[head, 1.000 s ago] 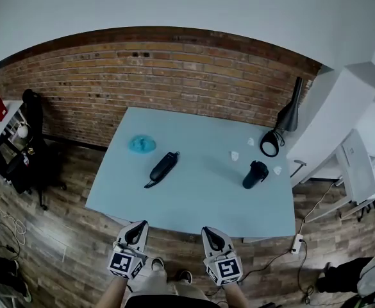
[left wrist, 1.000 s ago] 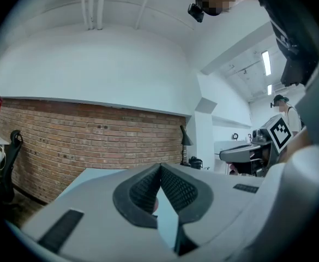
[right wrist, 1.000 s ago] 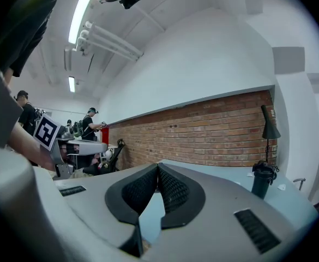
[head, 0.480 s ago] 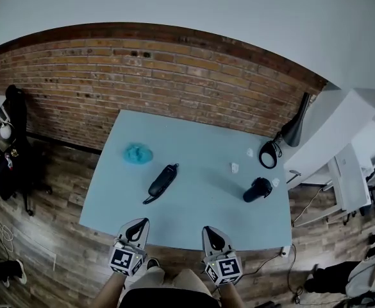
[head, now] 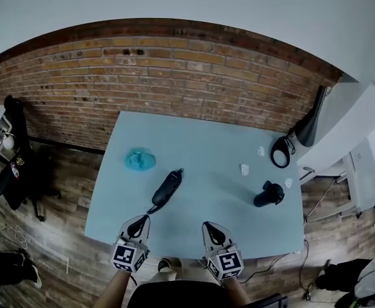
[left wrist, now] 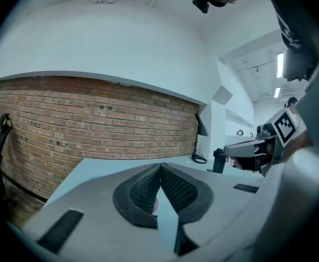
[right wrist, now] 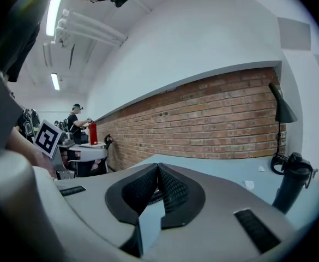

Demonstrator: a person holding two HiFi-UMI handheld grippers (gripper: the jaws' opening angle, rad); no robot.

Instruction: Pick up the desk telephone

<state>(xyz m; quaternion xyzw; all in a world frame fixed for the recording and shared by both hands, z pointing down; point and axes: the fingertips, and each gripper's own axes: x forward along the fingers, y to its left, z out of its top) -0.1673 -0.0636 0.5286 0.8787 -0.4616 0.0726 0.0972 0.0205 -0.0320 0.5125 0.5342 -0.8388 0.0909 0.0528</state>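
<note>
Pale-blue table [head: 206, 140], one, is carrying one black lamp [head: 310, 128], one black desk telephone [head: 166, 189] lying left of centre, one black cup [head: 268, 194], one teal cloth [head: 140, 160] and three white scraps [head: 244, 169]. Left gripper [head: 141, 219] and right gripper [head: 208, 225] are hovering at the near edge, jaws pressing together, gripping nothing.
</note>
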